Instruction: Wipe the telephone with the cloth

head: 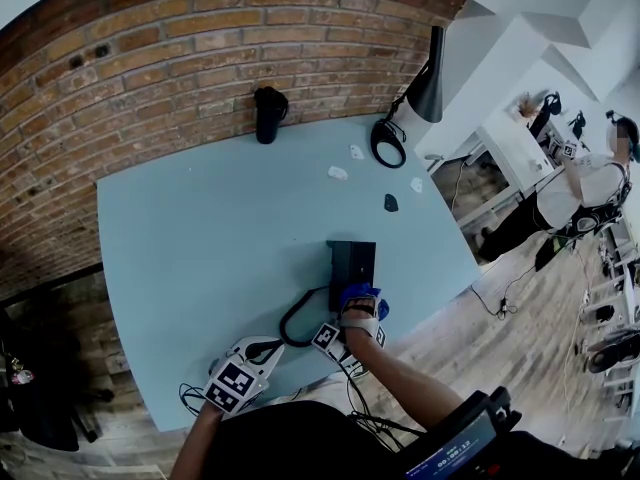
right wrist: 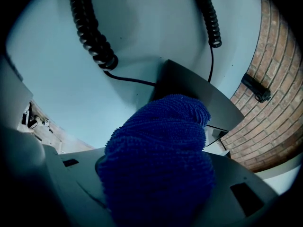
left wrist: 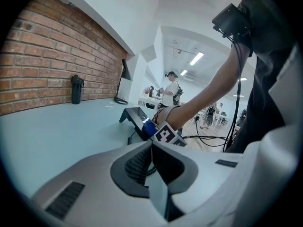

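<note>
Wipe seemingly at an early stage: right gripper [head: 360,313] pinches cloth [right wrist: 158,164] at telephone's [head: 352,260] near edge; left gripper [left wrist: 154,174], pressed together and empty, sits nearby.

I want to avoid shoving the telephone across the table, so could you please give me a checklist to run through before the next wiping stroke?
1. Cloth held in right tool: ok, jaws shut on it.
2. Cloth touching telephone: cannot tell; it sits at the telephone's near edge, contact unclear.
3. Telephone steadied by left tool: not ok; that tool is shut, empty, near the edge of the table, apart from the telephone.
4. Cord out of the stroke: ok, it loops to the cloth's left.
</note>
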Motion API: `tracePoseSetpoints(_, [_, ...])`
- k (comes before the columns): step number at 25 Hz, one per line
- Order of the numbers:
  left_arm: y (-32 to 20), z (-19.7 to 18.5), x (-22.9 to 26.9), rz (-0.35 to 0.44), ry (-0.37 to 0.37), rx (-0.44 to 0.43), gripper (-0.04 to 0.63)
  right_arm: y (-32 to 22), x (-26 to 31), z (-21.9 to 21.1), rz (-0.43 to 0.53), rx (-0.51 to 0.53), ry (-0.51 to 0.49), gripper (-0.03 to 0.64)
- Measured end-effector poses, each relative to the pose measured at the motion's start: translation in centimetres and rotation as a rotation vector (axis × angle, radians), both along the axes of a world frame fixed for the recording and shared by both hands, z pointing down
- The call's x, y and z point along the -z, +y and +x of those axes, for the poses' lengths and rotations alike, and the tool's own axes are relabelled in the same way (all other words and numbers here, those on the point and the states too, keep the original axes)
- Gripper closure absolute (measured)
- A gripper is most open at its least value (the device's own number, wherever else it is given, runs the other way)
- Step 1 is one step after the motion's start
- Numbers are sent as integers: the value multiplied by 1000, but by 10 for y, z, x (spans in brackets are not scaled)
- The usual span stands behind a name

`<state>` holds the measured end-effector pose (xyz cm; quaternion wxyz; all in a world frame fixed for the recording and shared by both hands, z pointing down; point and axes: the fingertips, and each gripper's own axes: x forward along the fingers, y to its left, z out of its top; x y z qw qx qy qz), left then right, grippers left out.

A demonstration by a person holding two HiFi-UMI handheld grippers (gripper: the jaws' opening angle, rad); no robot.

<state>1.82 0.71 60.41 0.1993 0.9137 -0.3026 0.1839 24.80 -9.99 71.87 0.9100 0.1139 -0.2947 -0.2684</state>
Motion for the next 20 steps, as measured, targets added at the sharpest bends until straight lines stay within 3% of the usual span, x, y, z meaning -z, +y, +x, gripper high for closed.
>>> tracePoseSetpoints(5, [1, -2, -5, -6, -3, -1, 574, 9, -5, -2, -26, 17, -31, 423])
tracePoseSetpoints(8, [1, 1, -5, -7, -4, -7, 574, 19, -8, -6, -72, 5, -128, 425])
tracePoseSetpoints(12, [-3, 4, 3, 6, 23, 1, 574, 46, -10, -21, -209, -176, -369, 423])
tracePoseSetpoints(14, [-4, 3, 7, 10, 36, 11, 574, 47, -4, -25, -234, -249, -448, 422])
tracePoseSetpoints(20, [-3, -9, 3, 2, 37, 42, 574, -45, 51, -1, -20, -232, -428, 420])
